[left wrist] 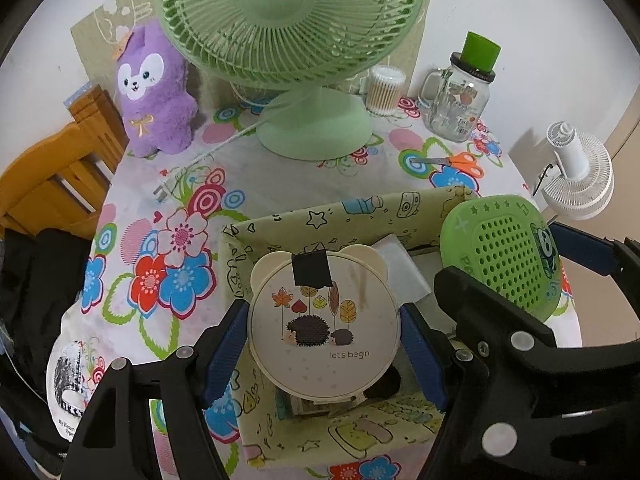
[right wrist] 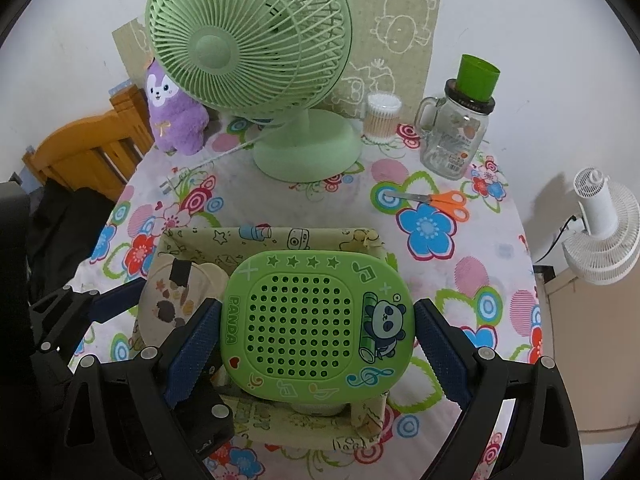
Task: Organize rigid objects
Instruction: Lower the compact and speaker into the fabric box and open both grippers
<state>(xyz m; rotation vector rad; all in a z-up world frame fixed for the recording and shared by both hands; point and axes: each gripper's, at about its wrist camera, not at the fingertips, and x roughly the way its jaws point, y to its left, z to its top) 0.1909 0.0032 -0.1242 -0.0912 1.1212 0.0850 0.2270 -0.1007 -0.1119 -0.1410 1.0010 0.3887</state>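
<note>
Here, the left gripper clamps a round cream hedgehog case, and the right gripper clamps a green panda speaker. Both hang over the open fabric bin, just inside its rims. Beyond its far rim, floral tablecloth lies bare up to the green fan.
</note>
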